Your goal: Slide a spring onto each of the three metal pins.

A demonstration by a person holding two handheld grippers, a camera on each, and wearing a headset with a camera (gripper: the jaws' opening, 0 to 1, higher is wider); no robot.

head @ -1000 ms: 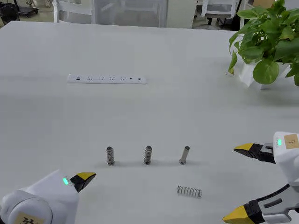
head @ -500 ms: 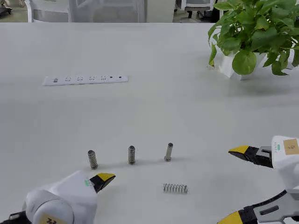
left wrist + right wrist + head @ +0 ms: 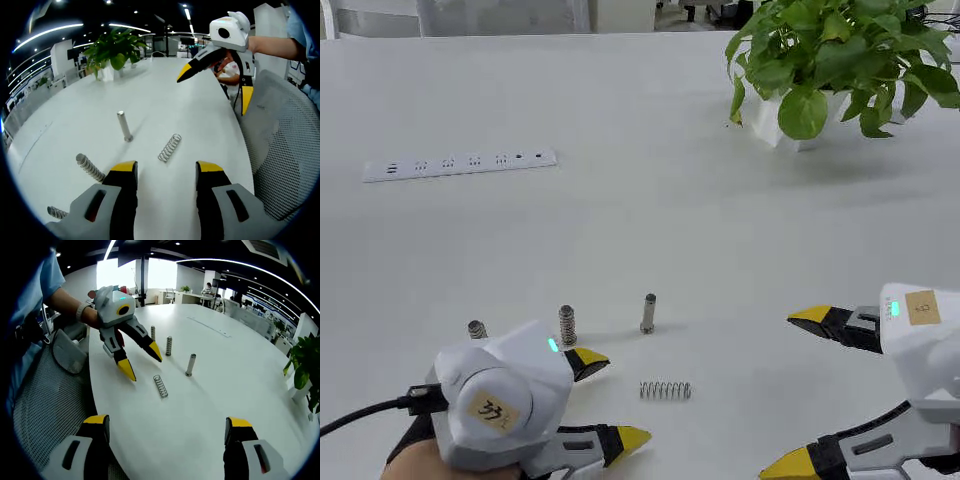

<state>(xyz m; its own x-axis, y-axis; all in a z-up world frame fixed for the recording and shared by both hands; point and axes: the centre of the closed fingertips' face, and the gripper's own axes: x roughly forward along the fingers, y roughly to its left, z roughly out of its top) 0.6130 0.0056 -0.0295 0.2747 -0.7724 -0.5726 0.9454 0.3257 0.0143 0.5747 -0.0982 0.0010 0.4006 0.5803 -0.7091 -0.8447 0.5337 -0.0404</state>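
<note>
Three metal pins stand in a row on the white table. The left pin [image 3: 477,329] and the middle pin [image 3: 567,325] each carry a spring. The right pin [image 3: 648,313] is bare. A loose spring [image 3: 665,389] lies flat just in front of the bare pin. My left gripper [image 3: 610,398] is open, its fingertips a short way left of the loose spring. In the left gripper view the spring [image 3: 169,147] lies just beyond the open left gripper [image 3: 166,167], with the bare pin [image 3: 124,127] behind it. My right gripper [image 3: 798,390] is wide open, well to the right of the spring [image 3: 160,386].
A potted plant [image 3: 820,60] in a white pot stands at the back right. A white power strip [image 3: 460,163] lies at the back left. A mesh chair [image 3: 285,150] sits at the table's near edge.
The head camera has swung right. My left gripper has come forward and right toward the loose spring, with both its jaws now showing. The right gripper has stayed about where it was.
</note>
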